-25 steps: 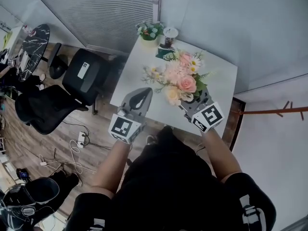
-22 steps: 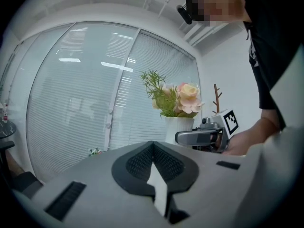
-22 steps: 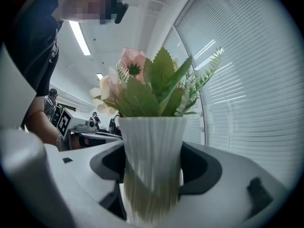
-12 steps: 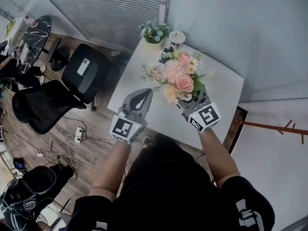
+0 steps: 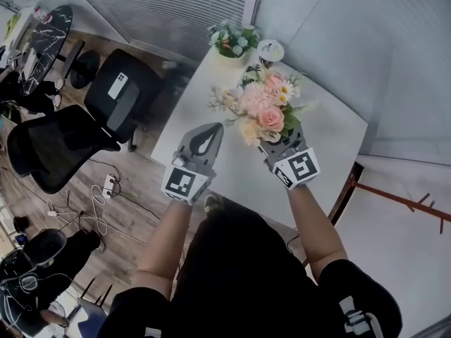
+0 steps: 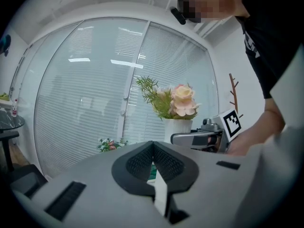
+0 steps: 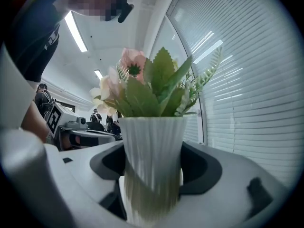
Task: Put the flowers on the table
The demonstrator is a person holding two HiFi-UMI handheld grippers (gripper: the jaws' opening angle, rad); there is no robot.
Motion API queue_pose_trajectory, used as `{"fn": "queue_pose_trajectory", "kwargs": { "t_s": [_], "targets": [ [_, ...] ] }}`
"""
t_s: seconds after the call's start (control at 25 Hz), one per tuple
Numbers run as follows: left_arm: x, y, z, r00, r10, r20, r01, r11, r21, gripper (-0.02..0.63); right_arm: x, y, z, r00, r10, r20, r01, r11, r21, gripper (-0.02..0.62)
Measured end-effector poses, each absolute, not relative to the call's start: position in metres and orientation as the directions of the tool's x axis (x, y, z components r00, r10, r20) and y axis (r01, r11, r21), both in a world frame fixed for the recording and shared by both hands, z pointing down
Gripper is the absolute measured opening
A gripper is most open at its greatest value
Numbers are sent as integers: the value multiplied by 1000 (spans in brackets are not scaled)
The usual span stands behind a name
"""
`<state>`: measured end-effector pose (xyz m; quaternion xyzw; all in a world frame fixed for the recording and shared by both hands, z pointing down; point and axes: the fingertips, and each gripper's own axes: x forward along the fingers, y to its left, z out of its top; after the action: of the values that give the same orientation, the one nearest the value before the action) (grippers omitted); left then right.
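A bunch of pink and cream flowers stands in a white ribbed vase. My right gripper is shut on that vase and holds it upright above the white table. In the right gripper view the vase fills the space between both jaws. My left gripper is shut with nothing in it and hovers over the table's near left part, to the left of the flowers. In the left gripper view the bouquet and the right gripper show ahead to the right.
A small pot of flowers and a white cup stand at the table's far end. Black office chairs sit left of the table on the wood floor with cables. Window blinds line the wall behind.
Both grippers and the flowers have shifted a little farther over the table. The right gripper keeps its hold on the vase and the left stays shut.
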<state>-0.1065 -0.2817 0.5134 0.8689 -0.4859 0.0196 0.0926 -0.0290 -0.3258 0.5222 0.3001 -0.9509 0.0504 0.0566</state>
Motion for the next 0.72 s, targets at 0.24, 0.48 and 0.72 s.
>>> {"fn": "queue_pose_trajectory", "kwargs": {
  "t_s": [0.24,0.48,0.72],
  "targets": [
    [-112,-301,551,515,-846,133,-855,-496,152,12,-39,-344,556,-803,-579,142,-590,807,-42,333],
    [-112,-316,586,510,-848,142,-858,-491,152,12,-42,-360,587,-791,-597,132,-604,797,-19,333],
    [-111,-327,596,503,-855,123,-859,-480,176,12,-41,-364,606,-783,-609,123,-613,790,5,333]
  ]
}}
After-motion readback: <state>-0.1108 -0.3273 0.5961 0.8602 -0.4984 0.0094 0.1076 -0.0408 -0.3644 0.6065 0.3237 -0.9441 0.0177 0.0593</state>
